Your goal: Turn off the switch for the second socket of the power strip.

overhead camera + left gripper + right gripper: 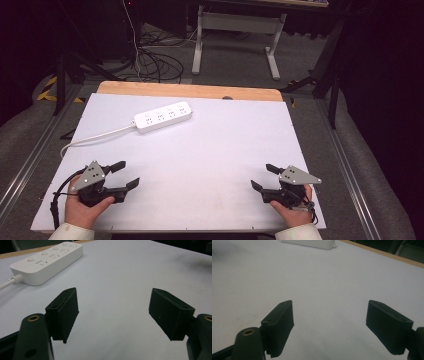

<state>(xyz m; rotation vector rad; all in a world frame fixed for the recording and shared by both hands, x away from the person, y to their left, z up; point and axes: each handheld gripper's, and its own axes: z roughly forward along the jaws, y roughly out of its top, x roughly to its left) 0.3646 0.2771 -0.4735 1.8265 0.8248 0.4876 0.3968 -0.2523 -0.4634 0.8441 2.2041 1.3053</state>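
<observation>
A white power strip (163, 116) lies toward the back left of the white table top (210, 150), its white cord (95, 137) trailing off to the left edge. My left gripper (126, 175) rests near the front left corner, held in a hand, open with nothing between its jaws. At the front right my right gripper (263, 177) sits the same way, open and empty. In the left gripper view the power strip (47, 261) lies ahead at the upper left, well beyond the gripper (113, 312). The right gripper view catches the strip's end (312, 243) at the top, far from the gripper (329, 325).
A wooden strip (190, 91) edges the table's far side. Beyond it on the floor are cables (150, 55) and the white legs of another table (235, 40). Metal rails (350, 165) run along both sides of the table.
</observation>
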